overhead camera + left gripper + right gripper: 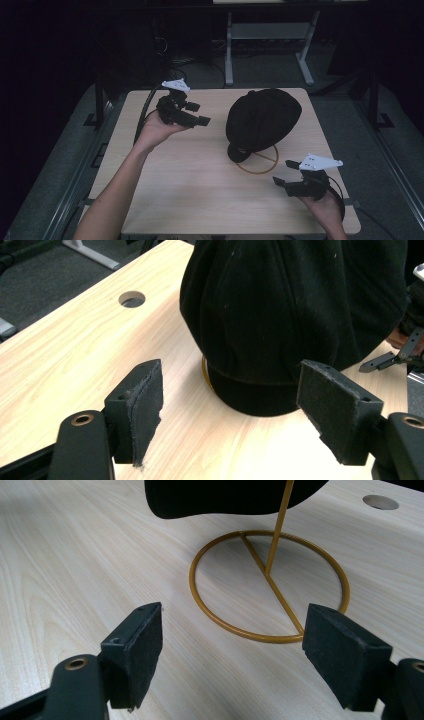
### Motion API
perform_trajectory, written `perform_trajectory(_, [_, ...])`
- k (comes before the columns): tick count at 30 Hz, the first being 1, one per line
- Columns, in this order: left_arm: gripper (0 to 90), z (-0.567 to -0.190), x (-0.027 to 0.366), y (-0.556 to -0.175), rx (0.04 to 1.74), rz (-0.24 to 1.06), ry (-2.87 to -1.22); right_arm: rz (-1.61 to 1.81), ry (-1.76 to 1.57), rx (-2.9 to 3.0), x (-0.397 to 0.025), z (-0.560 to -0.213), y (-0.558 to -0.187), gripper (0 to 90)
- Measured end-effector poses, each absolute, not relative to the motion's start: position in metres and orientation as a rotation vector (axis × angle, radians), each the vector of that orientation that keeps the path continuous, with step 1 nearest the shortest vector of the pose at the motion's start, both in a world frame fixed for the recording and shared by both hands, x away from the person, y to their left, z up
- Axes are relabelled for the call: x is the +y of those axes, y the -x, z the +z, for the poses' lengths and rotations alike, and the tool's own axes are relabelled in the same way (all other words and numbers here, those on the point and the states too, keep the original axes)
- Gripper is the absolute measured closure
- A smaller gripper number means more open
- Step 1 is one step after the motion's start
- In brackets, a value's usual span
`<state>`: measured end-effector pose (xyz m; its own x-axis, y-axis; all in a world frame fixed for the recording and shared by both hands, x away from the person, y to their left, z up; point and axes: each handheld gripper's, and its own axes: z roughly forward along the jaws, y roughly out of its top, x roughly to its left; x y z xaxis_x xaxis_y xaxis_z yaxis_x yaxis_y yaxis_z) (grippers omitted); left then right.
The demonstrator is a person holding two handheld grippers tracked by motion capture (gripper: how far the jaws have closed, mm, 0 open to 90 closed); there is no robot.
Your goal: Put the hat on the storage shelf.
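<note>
A black cap (pixel 262 120) hangs on a thin gold wire stand (pixel 260 162) near the middle right of the wooden table (pixel 190 170). In the left gripper view the cap (pixel 295 315) fills the space just beyond the open jaws. My left gripper (pixel 197 114) is held to the cap's left, open and empty. My right gripper (pixel 284 172) hovers near the table's front right, also open and empty. In the right gripper view the stand's ring base (pixel 267 585) and upright rod lie just ahead, with the cap's brim (pixel 225 500) above.
The table has a round cable hole (pixel 132 299) near its far edge, also seen as a hole (pixel 380 501) in the right gripper view. Another table's metal legs (pixel 270 45) stand on the dark floor behind. Bare wood lies in front of the stand.
</note>
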<state>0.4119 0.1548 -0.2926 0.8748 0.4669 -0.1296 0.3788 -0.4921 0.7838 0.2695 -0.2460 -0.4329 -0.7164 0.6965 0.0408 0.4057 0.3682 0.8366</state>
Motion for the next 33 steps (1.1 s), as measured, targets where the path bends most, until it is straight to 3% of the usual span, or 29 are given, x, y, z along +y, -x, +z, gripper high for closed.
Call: perform_trajectory(33, [22.6,-0.343,0.211,-0.353,0.676,0.13,-2.089,1.241,-0.998,2.283,-0.247,-0.432,-0.263,16.9])
